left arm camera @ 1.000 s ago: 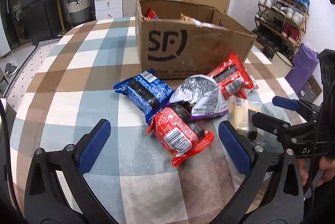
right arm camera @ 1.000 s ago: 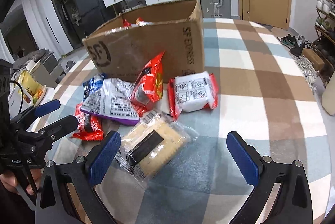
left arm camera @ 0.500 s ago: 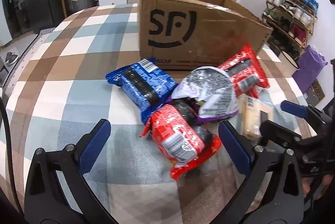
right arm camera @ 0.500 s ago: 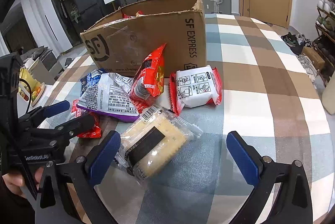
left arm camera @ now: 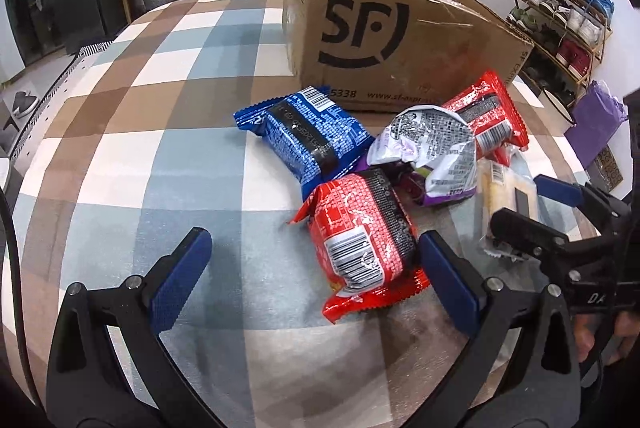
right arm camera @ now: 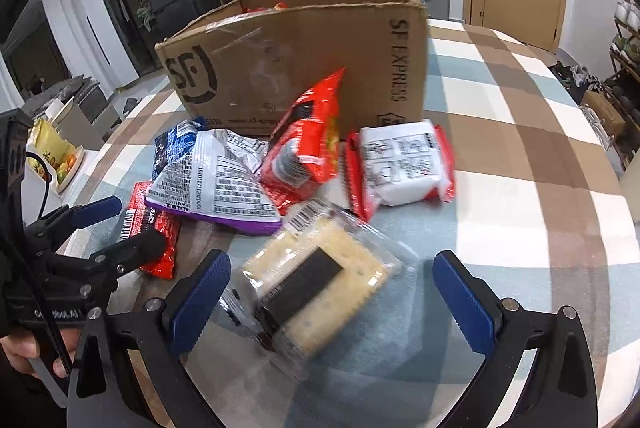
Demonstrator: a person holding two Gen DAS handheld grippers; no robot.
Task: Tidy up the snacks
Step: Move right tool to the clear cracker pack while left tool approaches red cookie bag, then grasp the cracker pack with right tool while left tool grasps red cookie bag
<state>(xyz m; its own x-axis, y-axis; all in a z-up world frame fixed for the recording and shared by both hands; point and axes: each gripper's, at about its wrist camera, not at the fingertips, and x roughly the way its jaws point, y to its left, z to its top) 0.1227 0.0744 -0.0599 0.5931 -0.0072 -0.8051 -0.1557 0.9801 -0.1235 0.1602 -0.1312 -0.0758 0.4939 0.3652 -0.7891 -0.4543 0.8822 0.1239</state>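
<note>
Closing in on the first snacks, both hand-held grippers spread wide, nothing grasped.

Nearest: cracker pack (right arm camera: 316, 292) between the right hand-held gripper (right arm camera: 336, 292) fingers; red packet (left arm camera: 362, 236) against the left hand-held gripper (left arm camera: 316, 272), off-centre. Beyond, more packets heaped on the checked desk (left arm camera: 160, 148). Farthest, cardboard box (left arm camera: 400, 40), likely destination. Next, probably: squeeze, lift.

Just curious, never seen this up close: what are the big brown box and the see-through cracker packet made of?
The big brown box with black SF print looks like corrugated cardboard: matte, with frayed, creased top edges and shiny tape strips. The see-through cracker packet seems to be thin clear plastic film: glossy, crinkled, with pale square crackers visible through it. It lies between the open right gripper's blue pads, which look rubbery, though that is uncertain.
</note>
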